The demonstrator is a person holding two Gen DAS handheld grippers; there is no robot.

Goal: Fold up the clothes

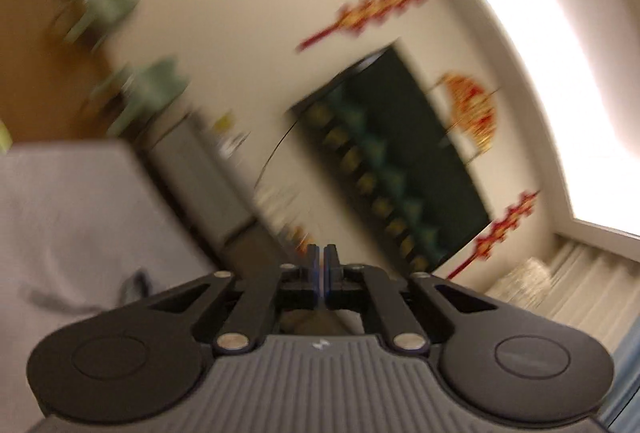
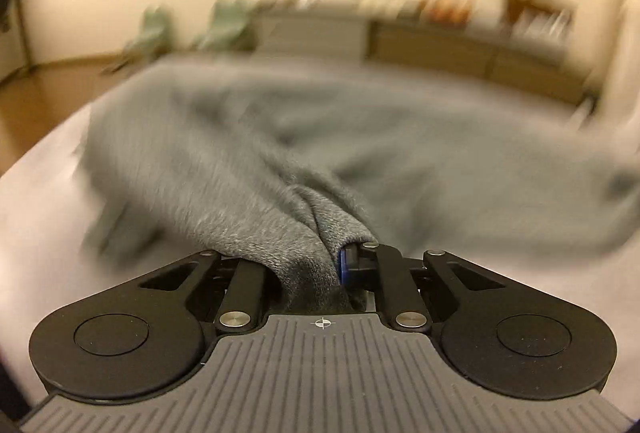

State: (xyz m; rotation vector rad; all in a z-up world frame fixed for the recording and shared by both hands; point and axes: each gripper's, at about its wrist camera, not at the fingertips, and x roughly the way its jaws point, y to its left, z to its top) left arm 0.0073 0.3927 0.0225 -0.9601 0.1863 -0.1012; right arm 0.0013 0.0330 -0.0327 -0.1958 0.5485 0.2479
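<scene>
A grey knit garment (image 2: 256, 153) lies spread and bunched on a pale sheet-covered surface (image 2: 48, 201) in the right wrist view. My right gripper (image 2: 338, 253) is shut on a fold of the garment, which drapes over its left finger and hides it. My left gripper (image 1: 322, 265) is shut with nothing between its fingers. It is tilted and raised, pointing at the far wall, with the pale surface (image 1: 72, 209) at its lower left. Both views are motion-blurred.
A dark framed picture (image 1: 392, 161) and red-gold ornaments (image 1: 472, 113) hang on the cream wall. A low cabinet (image 2: 460, 49) with small items stands beyond the surface. Green chairs (image 2: 228, 25) stand on the wooden floor (image 2: 24, 101) at left.
</scene>
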